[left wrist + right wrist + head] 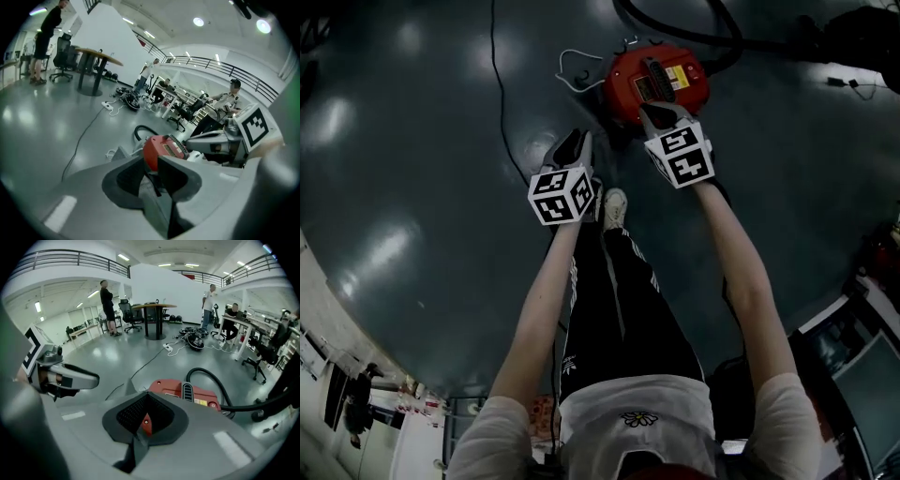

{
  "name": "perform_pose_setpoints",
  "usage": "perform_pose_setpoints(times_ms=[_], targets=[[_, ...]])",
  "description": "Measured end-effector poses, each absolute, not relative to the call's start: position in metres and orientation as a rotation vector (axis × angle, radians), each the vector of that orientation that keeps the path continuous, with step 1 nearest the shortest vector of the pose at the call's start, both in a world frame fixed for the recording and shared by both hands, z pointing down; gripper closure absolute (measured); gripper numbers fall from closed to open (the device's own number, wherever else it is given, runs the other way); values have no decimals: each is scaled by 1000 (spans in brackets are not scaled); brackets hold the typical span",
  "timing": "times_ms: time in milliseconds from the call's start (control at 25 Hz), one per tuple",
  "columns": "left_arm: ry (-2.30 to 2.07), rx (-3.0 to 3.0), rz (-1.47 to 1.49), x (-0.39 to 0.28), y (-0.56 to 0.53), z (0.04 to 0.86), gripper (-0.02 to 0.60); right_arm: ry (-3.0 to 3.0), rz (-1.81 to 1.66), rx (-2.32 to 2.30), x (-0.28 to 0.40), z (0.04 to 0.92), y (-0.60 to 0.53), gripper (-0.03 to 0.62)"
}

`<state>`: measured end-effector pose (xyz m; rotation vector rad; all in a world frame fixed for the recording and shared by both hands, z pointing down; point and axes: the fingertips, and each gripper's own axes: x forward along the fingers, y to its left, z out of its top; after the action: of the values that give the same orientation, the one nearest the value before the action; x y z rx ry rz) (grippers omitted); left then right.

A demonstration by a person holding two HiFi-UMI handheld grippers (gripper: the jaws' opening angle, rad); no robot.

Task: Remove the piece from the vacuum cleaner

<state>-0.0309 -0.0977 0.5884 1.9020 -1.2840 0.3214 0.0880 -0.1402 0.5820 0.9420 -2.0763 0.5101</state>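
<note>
The red vacuum cleaner [661,82] sits on the dark floor, with a black ribbed piece [654,79] on its top and a black hose [722,42] leading off to the right. My right gripper [664,116] hangs over the vacuum's near edge, its jaws shut on nothing. In the right gripper view the vacuum [187,392] lies just beyond the right gripper [143,422]. My left gripper [572,150] hovers to the left of the vacuum, slightly open and empty. The left gripper view has the vacuum [161,149] showing through the left gripper [151,180].
A thin black cable [499,94] runs across the floor at the left. A white wire hook [574,67] lies beside the vacuum. The person's white shoe [614,206] stands below the grippers. A round table [154,310], office chairs and standing people are far off.
</note>
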Motion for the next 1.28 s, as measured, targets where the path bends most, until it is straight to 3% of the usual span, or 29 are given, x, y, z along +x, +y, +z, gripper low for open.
perform_pose_setpoints(times_ms=[240,720,1280], targets=[[-1167,1770,387,-18,-84,659,455,-1989,587,884,83,647,-166,573],[-1184,1615,448,-19,-117,702,417,-1829,690,931,84,677,-166,574],[-1145,1581,428,-12,-130,715,434,-1912,689,1025,87,665,-164,575]])
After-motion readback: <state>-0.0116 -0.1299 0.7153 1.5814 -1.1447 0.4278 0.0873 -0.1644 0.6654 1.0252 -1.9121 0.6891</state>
